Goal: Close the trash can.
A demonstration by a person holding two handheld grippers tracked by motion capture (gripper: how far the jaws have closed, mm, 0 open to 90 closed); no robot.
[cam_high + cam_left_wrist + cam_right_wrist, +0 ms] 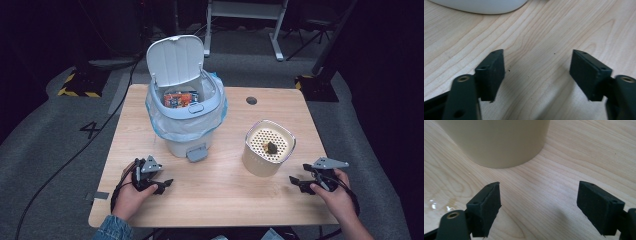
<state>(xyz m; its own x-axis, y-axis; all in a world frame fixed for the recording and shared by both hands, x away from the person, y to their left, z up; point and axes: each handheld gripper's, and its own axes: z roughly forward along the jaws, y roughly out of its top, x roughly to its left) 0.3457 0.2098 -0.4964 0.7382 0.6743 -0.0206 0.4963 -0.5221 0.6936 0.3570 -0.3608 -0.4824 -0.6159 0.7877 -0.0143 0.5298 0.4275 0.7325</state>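
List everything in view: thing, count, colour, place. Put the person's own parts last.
table: one, light wood, centre, carrying everything below.
pedal bin: one, white-grey with a pale liner, rear left of table, lid up.
packet: one, orange and blue, inside the bin.
canister: one, cream, perforated top, right of centre.
dark lump: one, on the canister's perforated top.
grommet hole: one, dark, rear of table.
left gripper: one, black, near left, jaws open and empty.
right gripper: one, black, near right, jaws open and empty.
hands: two, holding the grippers.
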